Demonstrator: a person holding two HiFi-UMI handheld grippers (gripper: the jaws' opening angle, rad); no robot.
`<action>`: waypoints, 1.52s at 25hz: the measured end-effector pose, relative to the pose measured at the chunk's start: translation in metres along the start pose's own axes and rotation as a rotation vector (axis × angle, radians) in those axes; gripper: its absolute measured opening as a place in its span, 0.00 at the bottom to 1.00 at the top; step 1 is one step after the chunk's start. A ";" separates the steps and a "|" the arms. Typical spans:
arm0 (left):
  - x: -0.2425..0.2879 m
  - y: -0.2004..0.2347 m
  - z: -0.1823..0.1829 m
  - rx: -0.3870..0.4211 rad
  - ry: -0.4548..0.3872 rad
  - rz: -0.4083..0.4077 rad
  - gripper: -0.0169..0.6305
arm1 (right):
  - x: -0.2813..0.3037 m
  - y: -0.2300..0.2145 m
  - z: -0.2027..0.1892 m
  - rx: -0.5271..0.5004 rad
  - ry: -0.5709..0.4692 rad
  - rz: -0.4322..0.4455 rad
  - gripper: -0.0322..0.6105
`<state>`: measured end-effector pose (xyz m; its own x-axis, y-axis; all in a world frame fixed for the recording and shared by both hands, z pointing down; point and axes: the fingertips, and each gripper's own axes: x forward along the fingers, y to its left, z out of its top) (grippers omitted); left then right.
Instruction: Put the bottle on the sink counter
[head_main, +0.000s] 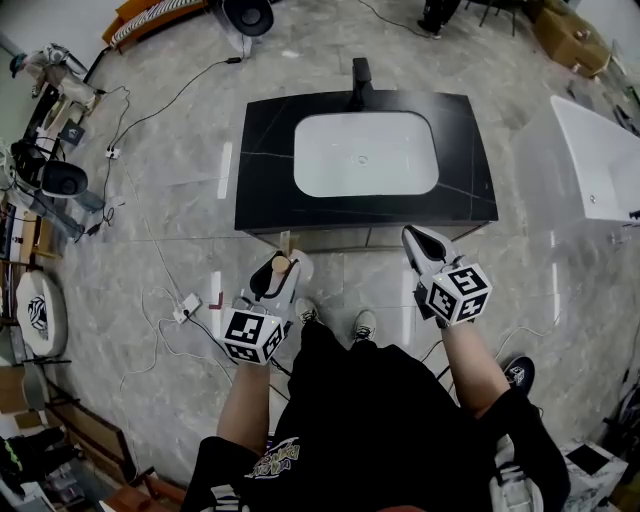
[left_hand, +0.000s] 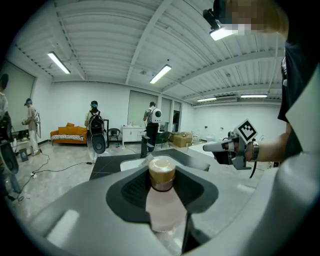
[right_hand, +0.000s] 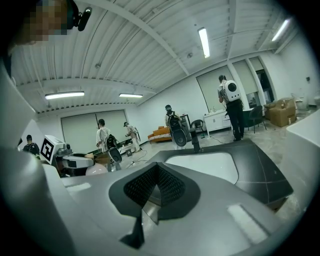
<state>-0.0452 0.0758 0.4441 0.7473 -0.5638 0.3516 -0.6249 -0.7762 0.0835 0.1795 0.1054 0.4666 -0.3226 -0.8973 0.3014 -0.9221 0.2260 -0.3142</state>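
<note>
Big open room with a grey marble floor (head_main: 170, 190). The black bench (head_main: 265, 165) with its white basin (head_main: 365, 155) sat just ahead of the person. The left hand-held gripper (head_main: 275, 273) was clamped on a pale bottle (left_hand: 162, 205) with a tan cap (left_hand: 162, 169), upright over the floor, short of the bench. The right hand-held gripper (head_main: 418, 243) was closed on nothing, near the bench's front edge.

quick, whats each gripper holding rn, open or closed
Left hand-held gripper: closed on the bottle.
Right hand-held gripper: closed, nothing between its jaws.
</note>
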 end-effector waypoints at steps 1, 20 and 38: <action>0.003 0.003 0.001 0.001 -0.002 -0.004 0.23 | 0.002 0.000 0.002 -0.002 -0.002 -0.003 0.09; 0.070 0.116 0.032 0.028 -0.004 -0.107 0.23 | 0.090 0.000 0.031 0.032 -0.007 -0.118 0.09; 0.127 0.226 0.038 0.022 0.014 -0.148 0.23 | 0.187 0.009 0.041 0.069 -0.007 -0.180 0.09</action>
<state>-0.0829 -0.1824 0.4723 0.8277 -0.4390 0.3496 -0.5028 -0.8568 0.1146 0.1196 -0.0763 0.4828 -0.1524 -0.9236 0.3519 -0.9478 0.0357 -0.3169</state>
